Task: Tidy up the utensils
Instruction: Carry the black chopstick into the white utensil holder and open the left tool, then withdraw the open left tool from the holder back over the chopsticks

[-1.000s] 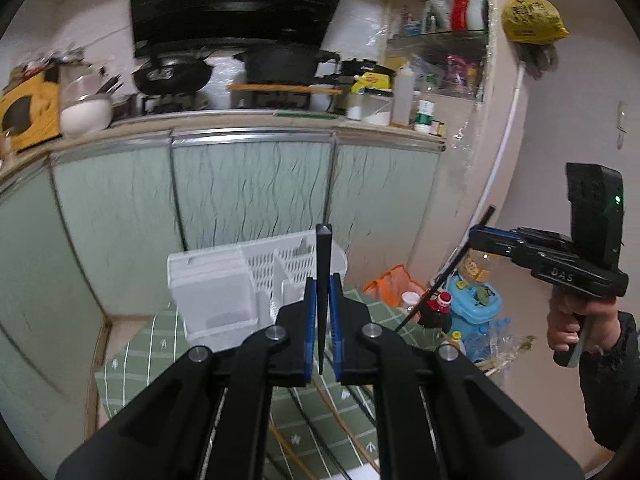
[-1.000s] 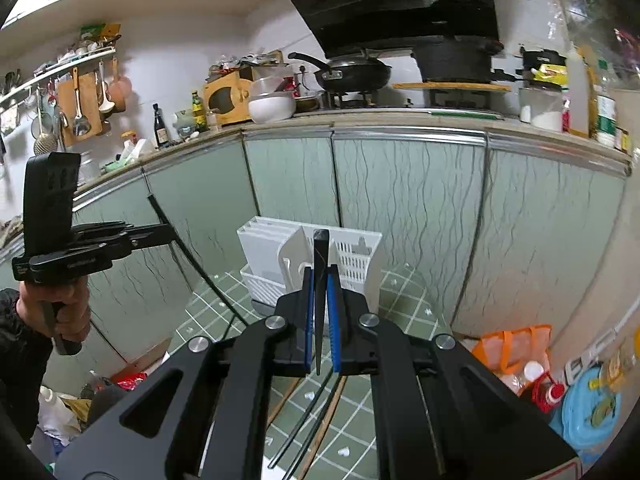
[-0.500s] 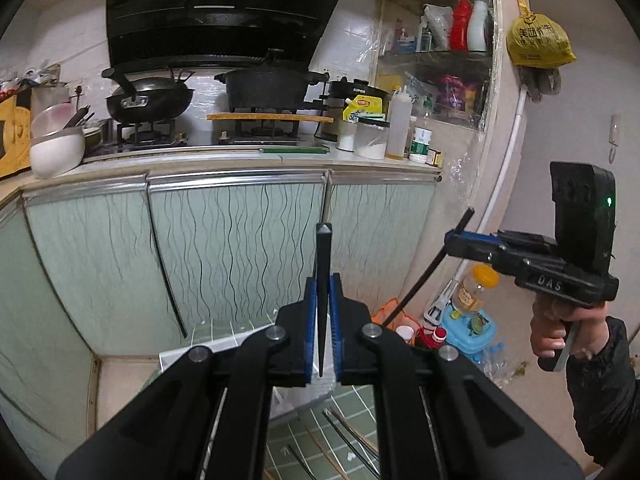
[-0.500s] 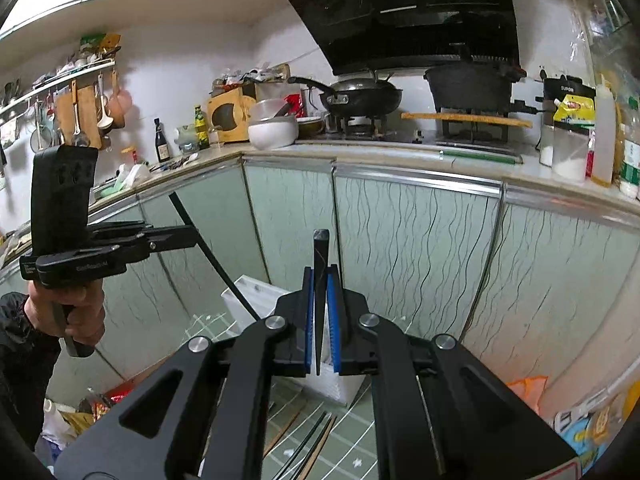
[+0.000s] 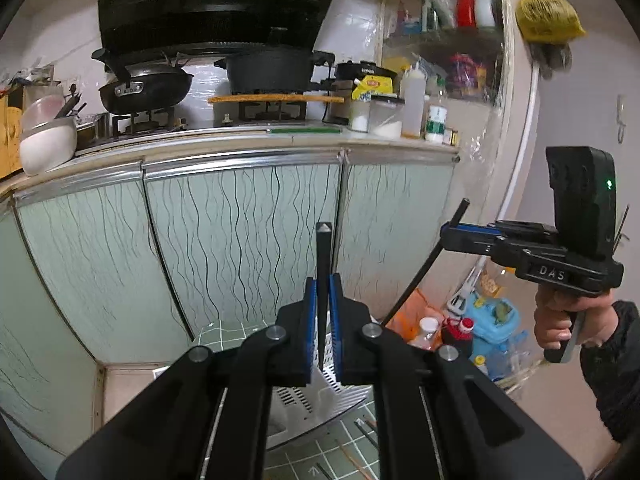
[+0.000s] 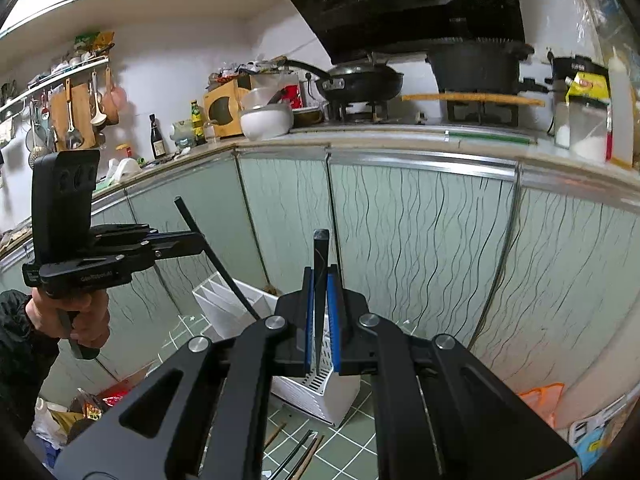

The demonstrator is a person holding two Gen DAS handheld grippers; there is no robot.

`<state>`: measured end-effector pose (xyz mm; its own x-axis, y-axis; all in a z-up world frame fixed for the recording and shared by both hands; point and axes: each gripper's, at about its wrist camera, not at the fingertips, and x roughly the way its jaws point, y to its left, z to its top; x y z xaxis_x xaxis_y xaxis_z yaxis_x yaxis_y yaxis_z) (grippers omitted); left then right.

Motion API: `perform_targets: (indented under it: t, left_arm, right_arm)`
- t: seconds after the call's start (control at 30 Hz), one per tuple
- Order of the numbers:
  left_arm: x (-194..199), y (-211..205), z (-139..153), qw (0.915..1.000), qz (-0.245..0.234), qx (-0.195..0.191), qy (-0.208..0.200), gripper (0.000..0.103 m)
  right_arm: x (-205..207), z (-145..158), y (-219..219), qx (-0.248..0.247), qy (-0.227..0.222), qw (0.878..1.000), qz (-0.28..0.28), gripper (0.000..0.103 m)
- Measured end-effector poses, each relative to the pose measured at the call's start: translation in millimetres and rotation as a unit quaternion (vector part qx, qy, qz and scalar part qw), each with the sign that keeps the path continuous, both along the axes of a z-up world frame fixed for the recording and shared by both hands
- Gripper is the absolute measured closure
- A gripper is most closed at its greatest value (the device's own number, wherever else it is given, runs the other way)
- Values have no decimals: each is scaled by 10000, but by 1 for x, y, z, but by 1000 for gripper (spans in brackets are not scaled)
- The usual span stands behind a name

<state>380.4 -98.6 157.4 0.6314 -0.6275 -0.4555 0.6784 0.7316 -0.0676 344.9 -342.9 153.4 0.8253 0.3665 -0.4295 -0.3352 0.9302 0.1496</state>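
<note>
My left gripper [image 5: 323,284] is shut on a black chopstick [image 5: 323,240] that stands upright between its blue pads. In the right wrist view my right gripper [image 6: 321,280] is likewise shut on a black chopstick [image 6: 321,248]. Both hang above the white slotted utensil holder [image 5: 320,396], also visible as the utensil holder [image 6: 232,312]. Each gripper shows in the other's view: the right gripper [image 5: 450,236] with its slanted chopstick [image 5: 420,272], and the left gripper [image 6: 198,242] with its chopstick [image 6: 218,258]. Loose chopsticks [image 6: 300,452] lie on the green checked cloth [image 6: 360,428].
Pale green cabinet doors [image 5: 240,240] stand close behind the holder. Above them a counter carries a wok [image 5: 144,88], a pot [image 5: 272,68] and a white bowl [image 5: 46,144]. Bottles and an orange bag [image 5: 412,312] sit on the floor at the right.
Both grippers moved forward toward the cabinets with their chopsticks still held. The white holder slid down in both views and now lies mostly under the fingers.
</note>
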Motion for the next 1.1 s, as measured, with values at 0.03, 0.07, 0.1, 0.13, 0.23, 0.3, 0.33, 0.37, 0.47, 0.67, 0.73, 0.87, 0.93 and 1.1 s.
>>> perform_targets:
  t: [0.03,0.07,0.1,0.13,0.23,0.3,0.33,0.37,0.47,0.67,0.73,0.87,0.93,1.1]
  left_arm:
    - [0,-2,-5,10000,-11,22,-19,95]
    - [0,-4,-9,10000,-10,63,-68,95]
    - [0,-5,-11,9999,-9,80,-89,95]
    - [0,-7,-14,9999,-25,88,-99,95]
    - [2,-9,-21,9999,-47,69,-84,95]
    - [4,-11,-25,9999,-38,87,-68,95]
    - [5,-12,-28,9999,-28,117,-29,95]
    - [6,-13,-30,9999,-11,156,-25,95]
    - [4,-14,-35,9995,70,266,-131,93]
    - [-12,0,-28,9984,410,156,-360,10]
    - [-19,4,-26,9969,611,271,-409,8]
    - [-39,14,-23,9935,892,400,-581,4]
    - [-49,19,-21,9923,978,411,-638,4]
    - [-75,33,-22,9888,1240,426,-712,4]
  right_arm:
    - [0,-4,0,8,17,10000,11,97]
    - [2,-11,0,17,56,10000,22,97]
    - [4,-16,0,-4,89,10000,19,97]
    - [5,-19,1,-19,102,9999,22,97]
    - [6,-31,2,-44,137,9999,73,97]
    - [7,-36,4,-74,160,9998,123,97]
    - [6,-39,5,-104,161,9997,163,97]
    - [6,-40,5,-122,175,9996,207,97]
    - [2,-40,9,-235,90,9995,195,95]
    - [-20,-31,5,-365,-164,9990,-205,14]
    - [-27,-29,4,-374,-167,9986,-332,8]
    - [-43,-24,7,-469,-176,9977,-465,8]
    - [-54,-24,10,-500,-174,9976,-453,8]
    - [-78,-28,13,-494,-122,9974,-509,8]
